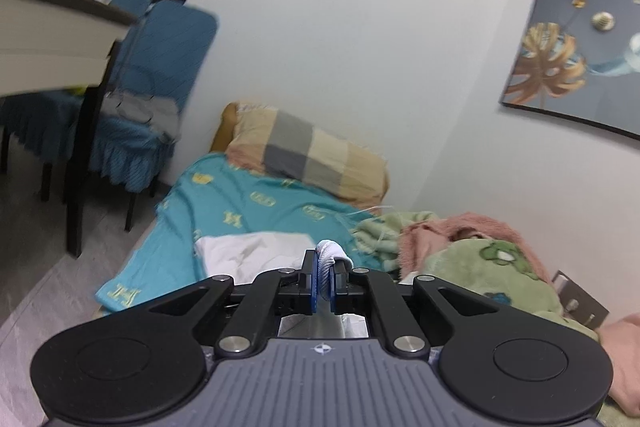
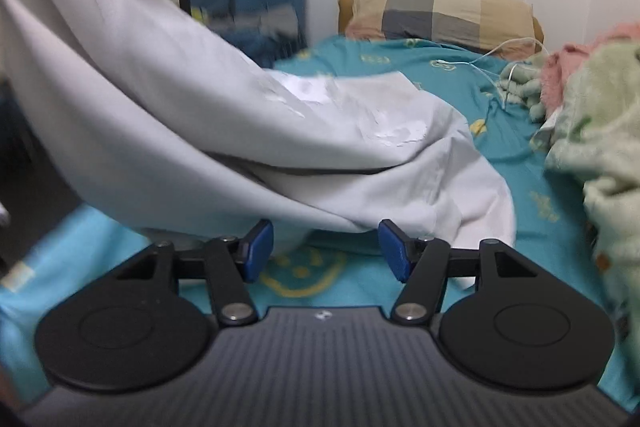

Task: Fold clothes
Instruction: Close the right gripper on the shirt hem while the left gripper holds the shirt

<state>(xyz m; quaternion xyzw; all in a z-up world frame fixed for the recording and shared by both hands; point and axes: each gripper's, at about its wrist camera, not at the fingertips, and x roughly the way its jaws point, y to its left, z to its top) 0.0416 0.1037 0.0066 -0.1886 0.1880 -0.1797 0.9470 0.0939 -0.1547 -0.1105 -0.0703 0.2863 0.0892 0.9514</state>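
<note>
White garment (image 2: 248, 131) pinched in left hand-held gripper (image 1: 325, 277), right hand-held gripper (image 2: 326, 247) spread

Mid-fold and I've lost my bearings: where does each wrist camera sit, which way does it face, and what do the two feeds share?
Left wrist: on the left gripper, looking along the bed toward the checked pillow and wall; jaws shut on the white garment; a hand shows at right.
Right wrist: on the right gripper, looking down the teal sheet; jaws open beneath the lifted garment's edge.
Shared: pillow, sheet, garment, green blanket, blue chairs.
</note>
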